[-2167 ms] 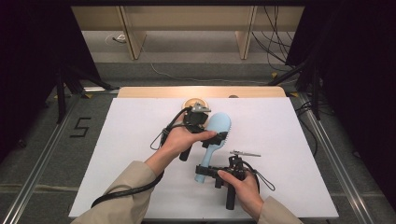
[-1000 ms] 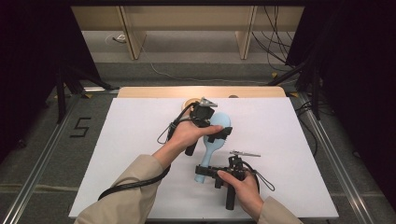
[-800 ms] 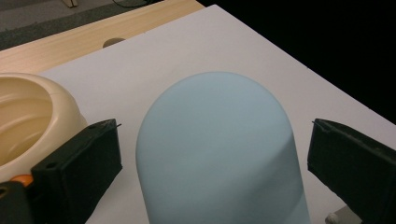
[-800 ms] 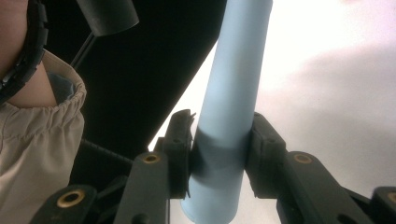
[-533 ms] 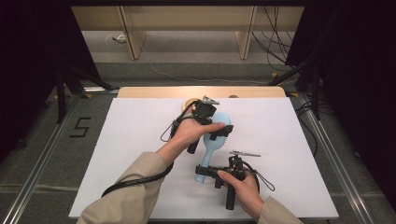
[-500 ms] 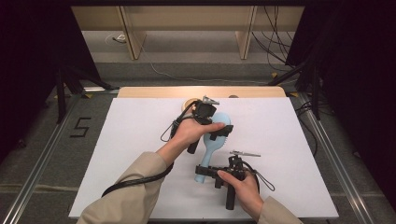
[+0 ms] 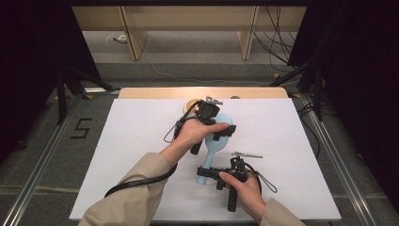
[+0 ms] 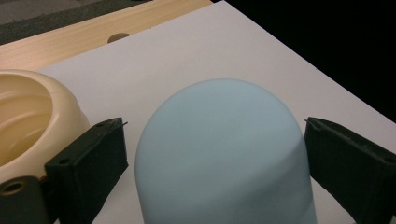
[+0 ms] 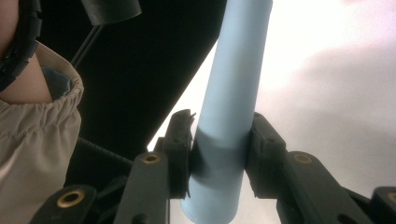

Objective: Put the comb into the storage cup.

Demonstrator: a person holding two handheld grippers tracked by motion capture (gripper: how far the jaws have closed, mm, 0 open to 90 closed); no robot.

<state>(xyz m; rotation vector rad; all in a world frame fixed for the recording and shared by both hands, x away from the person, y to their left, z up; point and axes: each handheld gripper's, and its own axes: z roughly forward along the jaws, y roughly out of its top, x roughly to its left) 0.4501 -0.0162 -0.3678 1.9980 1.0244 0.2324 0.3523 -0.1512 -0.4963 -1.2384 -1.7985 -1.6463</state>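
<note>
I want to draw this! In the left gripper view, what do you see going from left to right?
Cream bowl → left black tong pad → light blue brush → right black tong pad.

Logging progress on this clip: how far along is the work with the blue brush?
Done: the right hand-held gripper is clamped on the light blue brush's handle. In hand: the left hand-held gripper straddles the brush head, jaws open, apart from it. Left: closing on the head; the cream bowl sits untouched.
</note>
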